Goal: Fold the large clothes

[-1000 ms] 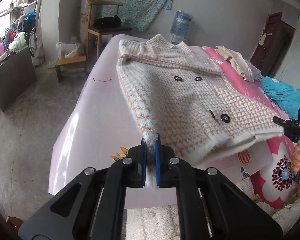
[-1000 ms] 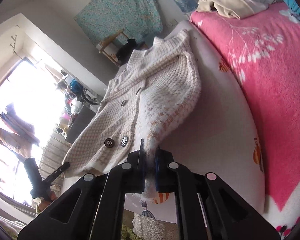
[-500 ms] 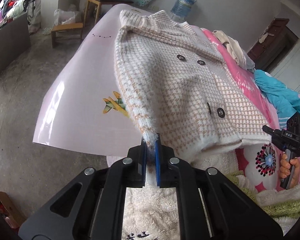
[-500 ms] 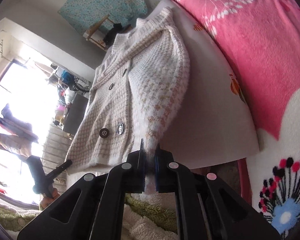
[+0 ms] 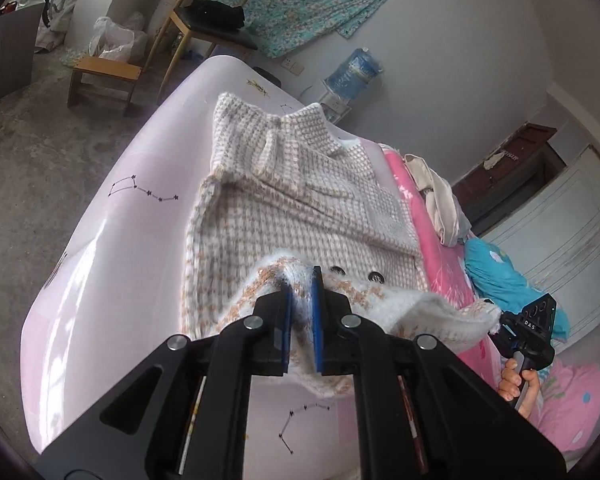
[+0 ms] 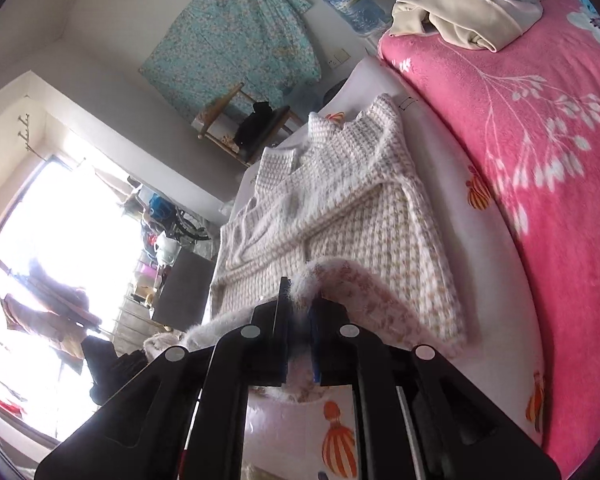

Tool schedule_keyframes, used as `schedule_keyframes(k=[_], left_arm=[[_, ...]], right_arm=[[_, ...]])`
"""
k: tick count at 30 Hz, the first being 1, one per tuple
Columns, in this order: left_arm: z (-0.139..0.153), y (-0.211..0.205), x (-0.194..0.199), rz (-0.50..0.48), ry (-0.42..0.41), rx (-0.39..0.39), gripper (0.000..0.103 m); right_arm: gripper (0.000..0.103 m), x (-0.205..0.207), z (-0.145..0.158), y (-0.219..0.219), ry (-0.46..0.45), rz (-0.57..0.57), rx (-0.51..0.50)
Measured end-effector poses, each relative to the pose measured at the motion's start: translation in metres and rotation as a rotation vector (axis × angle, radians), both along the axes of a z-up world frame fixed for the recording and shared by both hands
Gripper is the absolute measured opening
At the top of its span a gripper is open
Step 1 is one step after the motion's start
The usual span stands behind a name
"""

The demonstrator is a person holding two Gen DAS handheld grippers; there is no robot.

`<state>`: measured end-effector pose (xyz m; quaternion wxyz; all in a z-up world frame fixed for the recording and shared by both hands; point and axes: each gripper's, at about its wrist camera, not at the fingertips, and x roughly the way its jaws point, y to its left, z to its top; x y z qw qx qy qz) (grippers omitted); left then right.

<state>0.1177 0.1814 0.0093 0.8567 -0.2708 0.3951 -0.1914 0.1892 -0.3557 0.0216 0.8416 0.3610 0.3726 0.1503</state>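
**Carrying the hem up to fold the coat in half**

Nearest us, the left gripper (image 5: 301,308) is clamped on one corner of the fuzzy hem (image 5: 380,304), the right gripper (image 6: 298,320) on the other. We should keep both pinches firm, hold the hem level and taut between them, and carry it evenly so the fold runs straight. Ahead, the checked coat (image 5: 284,216) lies on the pale sheet (image 5: 112,264), buttons (image 5: 356,274) up. Farthest is the collar (image 5: 300,128); we judge the hem should land just short of it.
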Motion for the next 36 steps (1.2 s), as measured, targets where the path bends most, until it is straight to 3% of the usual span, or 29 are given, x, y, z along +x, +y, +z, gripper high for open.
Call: schedule_keyframes(k=[3, 4, 5, 6, 7, 11, 13, 18, 19, 20, 24, 27, 30, 33, 35, 36], left_arm=[[-0.021, -0.001, 0.035, 0.008, 0.067, -0.020, 0.016], [-0.027, -0.001, 0.045, 0.009, 0.089, -0.027, 0.019], [-0.033, -0.001, 0.052, 0.006, 0.114, -0.041, 0.031], [-0.037, 0.001, 0.057, 0.011, 0.126, -0.052, 0.046], [-0.039, 0.002, 0.059, 0.030, 0.125, -0.048, 0.051], [-0.036, 0.014, 0.057, 0.069, 0.091, -0.042, 0.053], [-0.028, 0.009, 0.049, 0.052, 0.054, 0.000, 0.052], [-0.009, -0.056, 0.017, -0.139, -0.068, 0.228, 0.051], [-0.011, -0.071, 0.011, -0.179, -0.078, 0.266, 0.051], [-0.015, -0.085, 0.007, -0.211, -0.077, 0.305, 0.051], [-0.052, -0.120, 0.006, -0.242, 0.026, 0.485, 0.054], [-0.064, -0.114, 0.007, -0.235, 0.022, 0.486, 0.053], [-0.056, -0.105, 0.006, -0.200, 0.039, 0.475, 0.050], [-0.041, -0.089, -0.010, -0.176, 0.009, 0.431, 0.051], [-0.037, -0.074, -0.023, -0.175, 0.013, 0.357, 0.054], [-0.037, -0.067, -0.029, -0.173, 0.030, 0.310, 0.056]], right_arm=[[0.026, 0.037, -0.016, -0.001, 0.031, -0.010, 0.022], [0.040, 0.048, -0.023, -0.002, 0.052, -0.019, 0.034], [0.051, 0.057, -0.031, -0.003, 0.070, -0.024, 0.043], [0.055, 0.063, -0.039, -0.005, 0.085, -0.041, 0.036], [0.059, 0.066, -0.044, -0.005, 0.100, -0.063, 0.014], [0.060, 0.067, -0.051, -0.008, 0.114, -0.090, -0.041], [0.060, 0.060, -0.044, 0.000, 0.081, -0.074, -0.110], [0.058, 0.041, -0.027, 0.069, -0.017, 0.109, -0.417], [0.050, 0.037, -0.028, 0.086, -0.036, 0.147, -0.485], [0.042, 0.034, -0.031, 0.100, -0.041, 0.182, -0.538], [0.033, 0.031, -0.062, 0.129, 0.029, 0.249, -0.694], [0.033, 0.028, -0.071, 0.133, 0.041, 0.259, -0.755], [0.032, 0.022, -0.061, 0.132, 0.053, 0.250, -0.780], [0.036, 0.003, -0.048, 0.118, 0.046, 0.233, -0.697], [0.052, -0.012, -0.044, 0.101, 0.058, 0.202, -0.625], [0.053, -0.021, -0.044, 0.090, 0.074, 0.179, -0.583]])
